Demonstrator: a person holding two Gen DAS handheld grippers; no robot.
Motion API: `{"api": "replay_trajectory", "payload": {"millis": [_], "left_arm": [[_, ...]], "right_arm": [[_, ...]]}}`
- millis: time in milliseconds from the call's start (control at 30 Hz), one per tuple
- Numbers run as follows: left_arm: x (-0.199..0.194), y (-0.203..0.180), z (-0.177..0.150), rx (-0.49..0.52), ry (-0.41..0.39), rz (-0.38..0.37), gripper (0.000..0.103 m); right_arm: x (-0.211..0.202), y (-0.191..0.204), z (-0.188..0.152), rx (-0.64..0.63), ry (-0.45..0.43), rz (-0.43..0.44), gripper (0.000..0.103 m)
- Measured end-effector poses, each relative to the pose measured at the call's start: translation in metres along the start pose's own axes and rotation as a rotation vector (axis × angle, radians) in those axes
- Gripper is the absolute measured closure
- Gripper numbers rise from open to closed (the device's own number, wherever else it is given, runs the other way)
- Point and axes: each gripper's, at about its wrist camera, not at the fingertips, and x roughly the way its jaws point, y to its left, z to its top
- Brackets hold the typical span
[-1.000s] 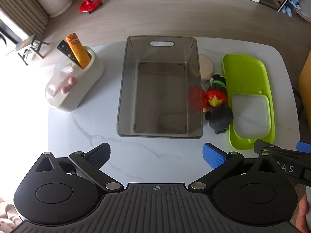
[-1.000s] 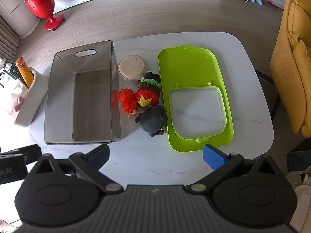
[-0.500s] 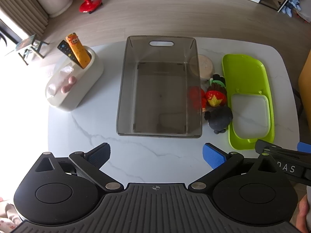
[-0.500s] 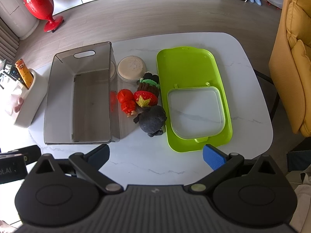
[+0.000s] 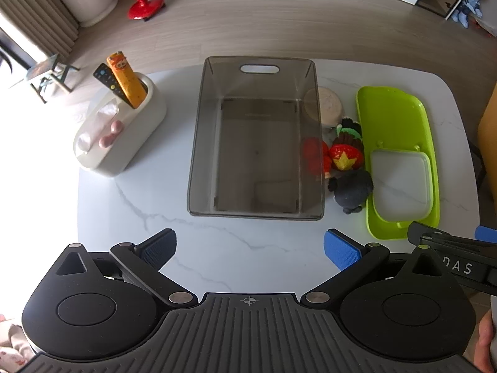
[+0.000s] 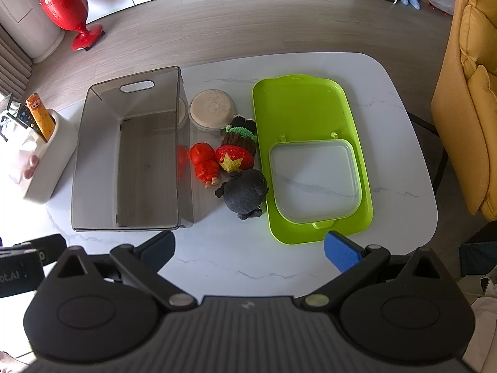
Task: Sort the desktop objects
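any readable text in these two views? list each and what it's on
"DAS": partial white letters on the right gripper's body, left wrist view; start cut off.
"ot.AI": partial white letters on the left gripper's body, right wrist view edge.
Remote buttons: too small to read.

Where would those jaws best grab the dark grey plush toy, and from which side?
Probably around the round body of the dark grey plush toy, coming from above. It lies low on the table, wedged between the green tray and the red figure, so only its near and far sides look free.
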Motion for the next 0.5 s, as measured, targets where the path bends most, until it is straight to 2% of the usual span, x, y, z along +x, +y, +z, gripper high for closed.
{"api": "replay_trajectory", "payload": {"millis": [500], "left_arm": [[0.007, -0.012, 0.005, 0.009, 0.017, 0.000, 0.000]], "right_arm": [[0.006, -0.007, 0.002, 0.003, 0.007, -0.004, 0.000]]}}
